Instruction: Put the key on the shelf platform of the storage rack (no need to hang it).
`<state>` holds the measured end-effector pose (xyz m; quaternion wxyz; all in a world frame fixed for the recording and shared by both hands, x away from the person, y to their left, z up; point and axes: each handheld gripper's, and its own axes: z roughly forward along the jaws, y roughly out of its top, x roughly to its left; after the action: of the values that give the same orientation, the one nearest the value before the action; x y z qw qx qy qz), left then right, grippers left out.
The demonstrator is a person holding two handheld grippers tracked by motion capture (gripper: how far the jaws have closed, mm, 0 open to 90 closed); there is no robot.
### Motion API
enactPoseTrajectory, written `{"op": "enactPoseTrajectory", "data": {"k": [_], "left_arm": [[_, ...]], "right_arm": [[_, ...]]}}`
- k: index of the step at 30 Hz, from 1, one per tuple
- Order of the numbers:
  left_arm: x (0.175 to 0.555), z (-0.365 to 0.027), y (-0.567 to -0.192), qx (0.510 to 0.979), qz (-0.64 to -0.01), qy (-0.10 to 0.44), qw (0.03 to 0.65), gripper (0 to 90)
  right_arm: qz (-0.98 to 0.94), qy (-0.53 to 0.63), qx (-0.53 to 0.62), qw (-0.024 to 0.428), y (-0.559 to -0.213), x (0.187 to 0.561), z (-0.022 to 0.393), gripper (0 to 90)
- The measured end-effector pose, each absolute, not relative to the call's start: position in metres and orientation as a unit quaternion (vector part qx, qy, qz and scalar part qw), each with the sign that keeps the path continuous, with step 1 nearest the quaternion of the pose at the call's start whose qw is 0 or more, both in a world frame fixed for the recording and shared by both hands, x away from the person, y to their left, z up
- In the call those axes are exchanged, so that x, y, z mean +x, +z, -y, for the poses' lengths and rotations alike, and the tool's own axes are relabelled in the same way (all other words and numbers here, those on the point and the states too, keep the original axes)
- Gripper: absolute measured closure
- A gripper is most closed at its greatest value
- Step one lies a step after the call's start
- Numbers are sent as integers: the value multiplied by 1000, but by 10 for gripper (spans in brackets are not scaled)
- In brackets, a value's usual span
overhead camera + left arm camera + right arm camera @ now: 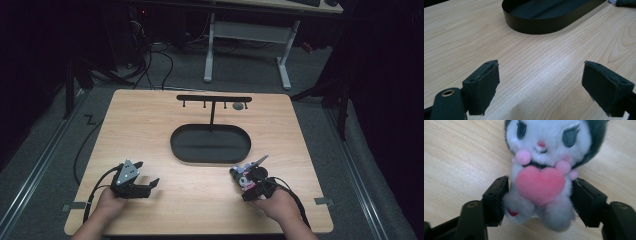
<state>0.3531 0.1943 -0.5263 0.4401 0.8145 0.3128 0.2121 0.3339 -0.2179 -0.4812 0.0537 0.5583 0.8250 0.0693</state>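
A plush toy (540,150) with a white face, dark ears and a pink heart on its chest lies on the wooden table (200,195) at the front right. The right gripper (540,187) has its jaws pressed against both sides of the toy's body, shut on it. In the high view the toy (242,176) pokes out ahead of the right gripper (247,182), held by a hand. At the front left, the left gripper (148,173) rests low over bare wood. Its jaws stand wide apart with nothing between them in the left gripper view (540,75).
A black oval tray (173,145) sits in the middle of the table, and its wall (536,25) lies ahead of the left gripper. Behind it stands a black T-shaped rack (214,98) with hooks; a small grey thing (238,106) hangs there. Cables trail off the table's left.
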Motion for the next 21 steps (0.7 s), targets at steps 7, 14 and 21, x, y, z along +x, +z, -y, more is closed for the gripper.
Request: {"op": "enactPoseTrajectory", "data": {"k": [7,14,21], "left_arm": [[353,-194,-526,815,-313,212,440,154],[353,-194,-526,815,-312,212,439,154],[353,-194,-526,815,-313,212,440,154]], "right_arm": [[-830,73,550,62,-479,334,219,439],[-832,79,544,69,-477,332,219,473],[-830,84,545,76,-468,332,221,477]]}}
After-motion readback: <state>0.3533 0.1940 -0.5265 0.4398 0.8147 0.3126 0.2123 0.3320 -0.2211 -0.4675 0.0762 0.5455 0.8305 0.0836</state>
